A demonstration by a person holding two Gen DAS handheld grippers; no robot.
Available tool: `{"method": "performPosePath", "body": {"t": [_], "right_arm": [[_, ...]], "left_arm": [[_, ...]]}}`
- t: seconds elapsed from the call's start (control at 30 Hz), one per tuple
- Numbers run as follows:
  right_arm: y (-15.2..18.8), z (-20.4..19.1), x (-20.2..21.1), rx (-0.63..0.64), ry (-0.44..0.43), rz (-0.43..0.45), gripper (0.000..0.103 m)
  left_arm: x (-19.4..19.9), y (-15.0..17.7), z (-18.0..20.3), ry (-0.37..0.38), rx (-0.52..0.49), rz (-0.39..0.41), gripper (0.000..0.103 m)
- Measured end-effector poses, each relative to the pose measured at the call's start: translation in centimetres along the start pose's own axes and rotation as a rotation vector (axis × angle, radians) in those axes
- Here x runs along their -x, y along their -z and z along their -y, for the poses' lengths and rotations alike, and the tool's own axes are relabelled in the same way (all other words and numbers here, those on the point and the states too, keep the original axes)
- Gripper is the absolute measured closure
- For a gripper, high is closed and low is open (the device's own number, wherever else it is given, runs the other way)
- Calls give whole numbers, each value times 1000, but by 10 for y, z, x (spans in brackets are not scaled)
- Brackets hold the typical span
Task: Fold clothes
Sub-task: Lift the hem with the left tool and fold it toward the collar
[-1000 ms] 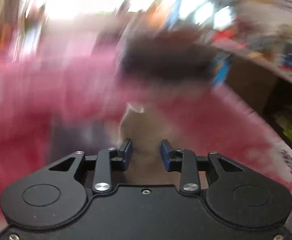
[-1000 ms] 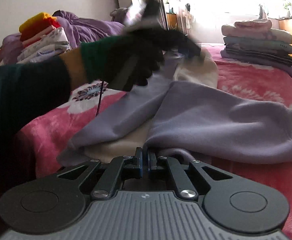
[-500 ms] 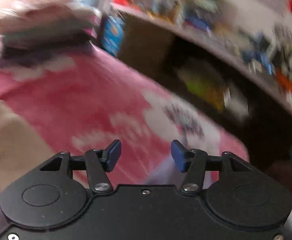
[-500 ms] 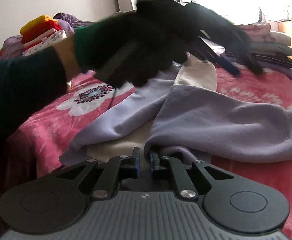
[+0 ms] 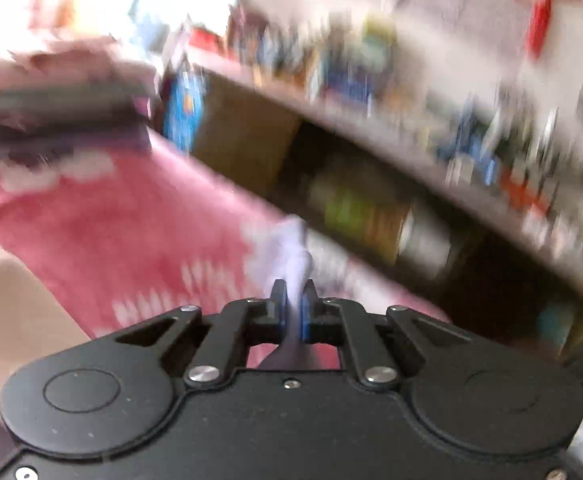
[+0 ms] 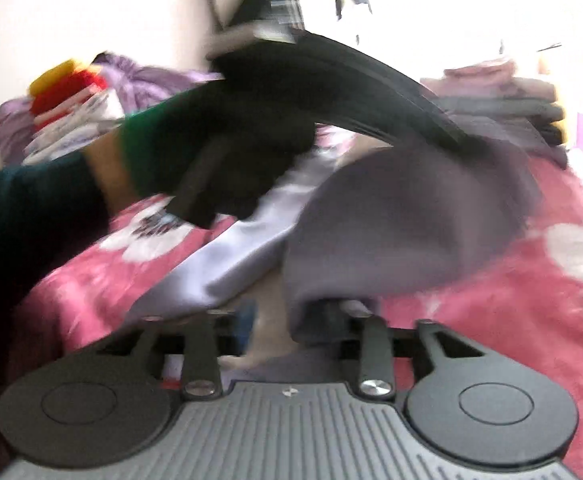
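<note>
Left hand-held gripper (image 5: 293, 300) clamped; right hand-held gripper (image 6: 291, 320) spread apart.

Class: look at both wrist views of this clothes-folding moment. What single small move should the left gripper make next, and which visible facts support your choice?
Probably carry the pinched cloth across toward the garment's body. The left gripper is shut on a strip of the lilac sweatshirt, lifted above the pink blanket, while the right gripper is open and holds nothing, so the fold depends on the left. Blur limits certainty.

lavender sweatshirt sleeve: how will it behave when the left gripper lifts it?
Likely floppy: the lavender sweatshirt sags in soft folds on the pink floral blanket. Probably light, since a thin pinch in the left gripper raises it. The rest may drag along, as the right gripper looks open.
</note>
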State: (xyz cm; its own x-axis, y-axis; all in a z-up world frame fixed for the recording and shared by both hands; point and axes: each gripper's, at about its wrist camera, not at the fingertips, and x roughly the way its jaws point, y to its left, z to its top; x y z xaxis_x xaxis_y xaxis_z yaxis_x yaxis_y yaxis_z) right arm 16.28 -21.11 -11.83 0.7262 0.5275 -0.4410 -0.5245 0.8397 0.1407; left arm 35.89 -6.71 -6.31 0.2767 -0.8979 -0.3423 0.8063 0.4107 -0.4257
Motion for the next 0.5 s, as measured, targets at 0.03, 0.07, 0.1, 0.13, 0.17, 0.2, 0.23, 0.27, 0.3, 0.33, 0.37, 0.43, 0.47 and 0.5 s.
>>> {"method": "performPosePath", "body": {"t": [0.03, 0.07, 0.1, 0.13, 0.17, 0.2, 0.23, 0.27, 0.3, 0.33, 0.37, 0.43, 0.47, 0.5], "right_arm": [[0, 1, -1, 10, 18, 3, 57], [0, 3, -3, 14, 18, -1, 56], [2, 4, -5, 12, 17, -7, 57], [3, 6, -7, 8, 15, -12, 57], [5, 8, -9, 2, 11, -18, 57], [6, 11, -10, -17, -1, -19, 58], [6, 15, -10, -39, -15, -20, 59], [6, 20, -10, -72, -34, -18, 63], [5, 25, -10, -104, -50, -17, 67], [5, 29, -10, -134, -62, -19, 70], [5, 35, -11, -162, -74, -21, 72], [4, 42, -13, -205, -90, -20, 74], [4, 46, -13, -224, -98, -19, 74], [3, 47, -14, -232, -97, -18, 74]], "left_arm": [[17, -3, -2, 4, 13, 74, 99], [32, -4, -4, 10, 25, 143, 99], [45, -4, -8, 9, 40, 206, 99], [54, -3, -12, -6, 52, 252, 99], [63, -2, -15, -20, 63, 298, 99], [71, 0, -20, -38, 80, 339, 99], [75, 3, -25, -57, 100, 366, 99], [78, 7, -28, -81, 110, 390, 99], [79, 13, -32, -117, 123, 412, 99], [80, 19, -37, -154, 145, 430, 99], [81, 27, -41, -197, 163, 451, 99], [79, 40, -53, -322, 224, 442, 99], [74, 44, -61, -416, 266, 380, 99], [68, 47, -69, -499, 287, 314, 99]]}}
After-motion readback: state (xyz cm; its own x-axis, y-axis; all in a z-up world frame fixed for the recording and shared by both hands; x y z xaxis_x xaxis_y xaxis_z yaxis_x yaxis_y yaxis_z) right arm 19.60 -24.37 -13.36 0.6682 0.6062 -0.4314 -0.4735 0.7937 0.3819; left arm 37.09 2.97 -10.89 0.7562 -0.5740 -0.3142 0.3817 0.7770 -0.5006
